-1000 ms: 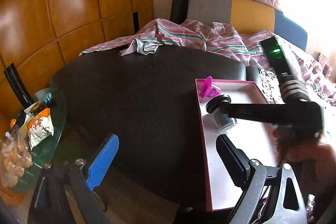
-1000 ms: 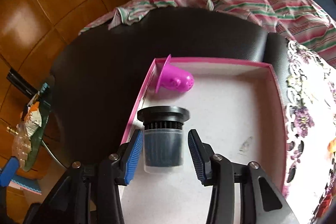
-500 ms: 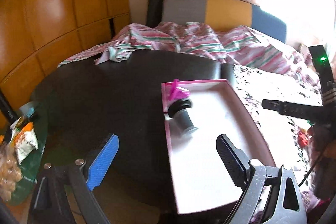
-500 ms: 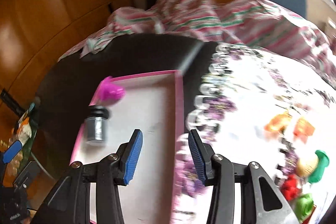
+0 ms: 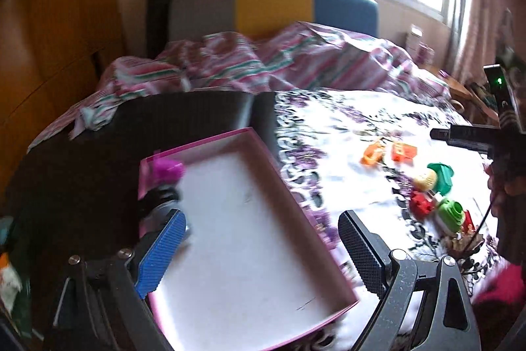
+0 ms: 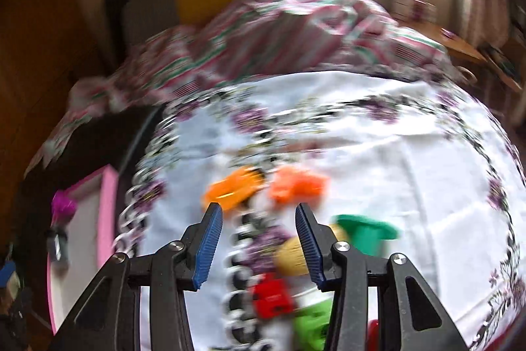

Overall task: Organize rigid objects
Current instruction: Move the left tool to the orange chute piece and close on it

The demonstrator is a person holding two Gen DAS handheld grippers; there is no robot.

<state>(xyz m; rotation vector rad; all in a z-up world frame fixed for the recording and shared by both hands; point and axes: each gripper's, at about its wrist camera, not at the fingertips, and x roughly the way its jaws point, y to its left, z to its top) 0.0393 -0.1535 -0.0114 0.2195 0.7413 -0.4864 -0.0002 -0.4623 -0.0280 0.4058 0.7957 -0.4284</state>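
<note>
Where floral cloth (image 6: 361, 160) spreads, toys (image 6: 297, 186) lie, seemingly plastic.

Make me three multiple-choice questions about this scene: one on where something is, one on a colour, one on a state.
1. Where is the purple cup?
A. in a corner of the pink tray
B. on the floral cloth
C. between the jaws

2. What colour are the two toys farthest from the right gripper?
A. blue
B. orange
C. white

3. What is in the left gripper?
A. a red toy
B. a cup
C. nothing

Key: A, it sits against the tray's far rim; B, both show orange; C, its jaws stand wide with nothing gripped.
</note>
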